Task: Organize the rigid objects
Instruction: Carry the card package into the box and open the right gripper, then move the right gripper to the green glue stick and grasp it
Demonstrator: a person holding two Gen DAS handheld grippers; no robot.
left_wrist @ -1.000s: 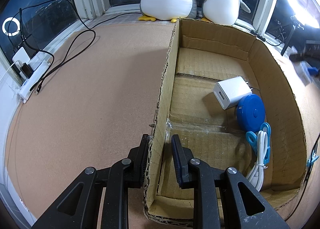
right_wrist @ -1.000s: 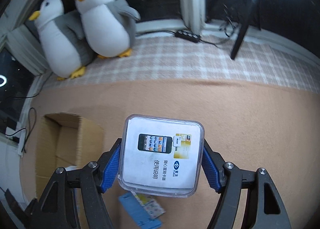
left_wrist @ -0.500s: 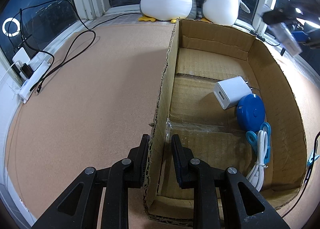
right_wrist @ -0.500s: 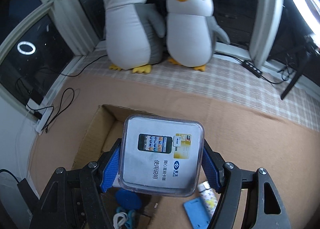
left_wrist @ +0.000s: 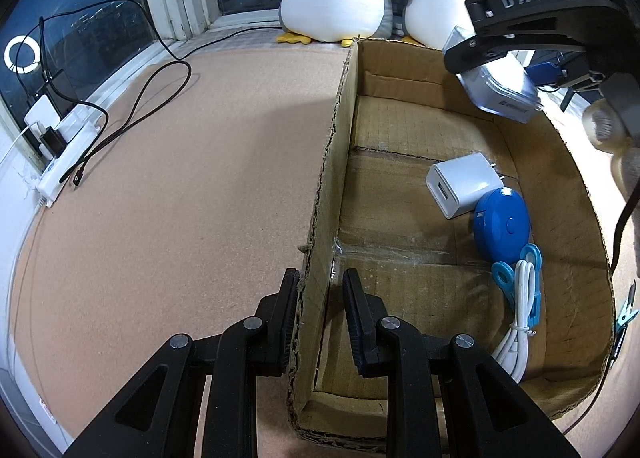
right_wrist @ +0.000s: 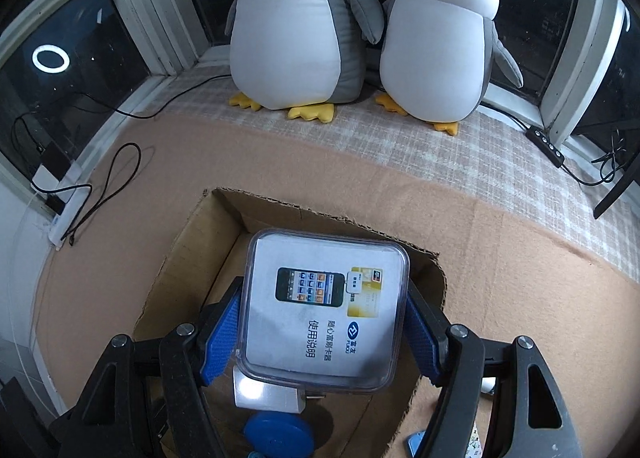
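My right gripper (right_wrist: 324, 334) is shut on a clear plastic case (right_wrist: 326, 308) with a phone picture on its label, held above the far part of the cardboard box (right_wrist: 188, 242). The case (left_wrist: 498, 88) and right gripper (left_wrist: 516, 38) also show in the left wrist view, over the box's far right. My left gripper (left_wrist: 320, 318) is shut on the box's left wall (left_wrist: 324, 186). Inside the box lie a white charger (left_wrist: 462, 182), a blue round disc (left_wrist: 502, 224), blue clips (left_wrist: 516, 274) and a white cable (left_wrist: 520, 318).
Two plush penguins (right_wrist: 360, 26) stand on the checked cloth behind the box. A white power strip (left_wrist: 64, 154) with black cables lies at the far left by the window. A small blue item (right_wrist: 416, 444) lies outside the box at the right.
My right gripper has carried the case leftward and forward from beside the box to above its far part. The left gripper has stayed on the box wall.
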